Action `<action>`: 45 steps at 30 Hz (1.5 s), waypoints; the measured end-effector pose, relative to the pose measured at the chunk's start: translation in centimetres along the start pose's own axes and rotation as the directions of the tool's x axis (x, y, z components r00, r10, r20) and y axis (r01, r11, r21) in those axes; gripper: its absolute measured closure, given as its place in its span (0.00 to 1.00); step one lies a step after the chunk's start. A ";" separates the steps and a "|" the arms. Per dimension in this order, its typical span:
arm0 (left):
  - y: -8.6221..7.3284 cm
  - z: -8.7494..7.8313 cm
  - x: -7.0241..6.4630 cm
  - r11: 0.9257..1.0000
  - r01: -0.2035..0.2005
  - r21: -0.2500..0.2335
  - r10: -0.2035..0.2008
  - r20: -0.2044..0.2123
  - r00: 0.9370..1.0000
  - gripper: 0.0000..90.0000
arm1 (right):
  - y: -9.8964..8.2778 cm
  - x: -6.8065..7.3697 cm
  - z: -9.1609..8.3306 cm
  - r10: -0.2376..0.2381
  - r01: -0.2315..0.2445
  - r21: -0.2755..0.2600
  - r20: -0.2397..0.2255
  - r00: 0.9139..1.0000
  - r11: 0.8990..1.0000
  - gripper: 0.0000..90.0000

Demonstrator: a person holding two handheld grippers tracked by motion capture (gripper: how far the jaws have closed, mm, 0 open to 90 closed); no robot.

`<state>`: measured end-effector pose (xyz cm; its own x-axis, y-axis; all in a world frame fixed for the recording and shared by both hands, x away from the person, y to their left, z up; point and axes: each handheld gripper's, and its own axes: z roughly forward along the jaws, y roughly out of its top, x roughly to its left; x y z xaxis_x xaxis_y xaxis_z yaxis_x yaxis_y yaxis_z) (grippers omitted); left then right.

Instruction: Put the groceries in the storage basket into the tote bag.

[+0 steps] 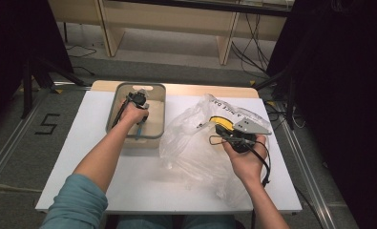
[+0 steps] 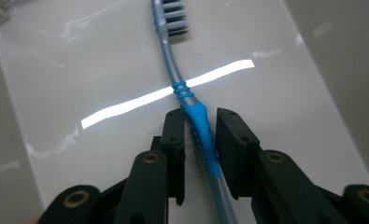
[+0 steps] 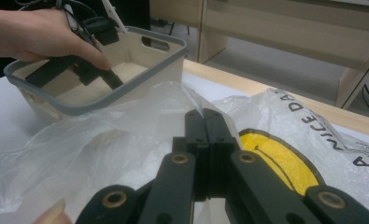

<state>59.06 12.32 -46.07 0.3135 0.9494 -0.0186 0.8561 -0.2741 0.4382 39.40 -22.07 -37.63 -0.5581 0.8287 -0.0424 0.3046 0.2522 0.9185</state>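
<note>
We are seeing a toothbrush (image 2: pixel 191 100) of smooth grey plastic with a ribbed blue rubbery grip, lying on the glossy plastic floor of a bin (image 1: pixel 155 132). A thin, crinkled clear plastic bag (image 1: pixel 191 143) is lying on the matt white desk (image 1: pixel 143 186).

Dim room w/ dark edges; glare streak on tub floor (image 2: pixel 102 56); bristles blurred.

Left forearm extends from the lower left of the high view toward the upper centre; the left hand (image 1: pixel 134 114) holds the left gripper (image 2: pixel 200 133) pointed downward, jaws narrowly parted. Right forearm rises from the lower right; the right hand (image 1: pixel 243 155) holds the right gripper (image 3: pixel 204 135) near level, jaws pressed fully together, cable trailing over the wrist.
</note>
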 end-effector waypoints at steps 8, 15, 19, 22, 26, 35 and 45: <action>0.0 -0.1 0.0 1.000 0.003 0.012 -0.003 -0.010 1.000 0.88 | 0.0 -0.1 0.0 -0.003 0.003 0.002 0.001 1.000 1.000 1.00; 0.0 -0.2 -0.1 0.999 -0.020 0.029 0.021 -0.014 1.000 0.89 | -0.1 -0.2 0.0 -0.004 0.004 0.004 -0.001 1.000 1.000 1.00; 0.0 -0.3 -0.3 0.998 -0.038 0.043 0.039 -0.031 0.999 0.89 | -0.1 -0.1 0.1 -0.004 0.004 0.000 -0.002 1.000 1.000 1.00; 0.0 -0.3 -0.5 0.997 -0.056 0.046 0.058 -0.041 0.997 0.90 | -0.1 -0.1 0.0 -0.005 0.005 0.000 -0.003 1.000 1.000 1.00; 0.0 -0.3 -0.4 0.997 -0.055 0.046 0.056 -0.035 0.998 0.90 | -0.1 -0.2 0.0 0.000 0.000 -0.001 -0.003 1.000 1.000 1.00; -0.1 -0.4 0.0 0.998 -0.052 0.034 0.052 -0.009 0.999 0.90 | -0.1 -0.2 0.0 -0.002 0.002 0.001 -0.007 1.000 1.000 1.00; -0.2 -0.6 0.4 0.999 -0.046 0.027 0.047 -0.026 0.999 0.90 | -0.2 -0.2 0.1 -0.004 0.004 0.004 -0.008 1.000 1.000 1.00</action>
<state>58.77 12.87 -45.66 0.3425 0.9392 0.0250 0.8514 -0.3215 0.4144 39.50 -22.22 -37.79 -0.5657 0.8235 -0.0429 0.3058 0.2578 0.9165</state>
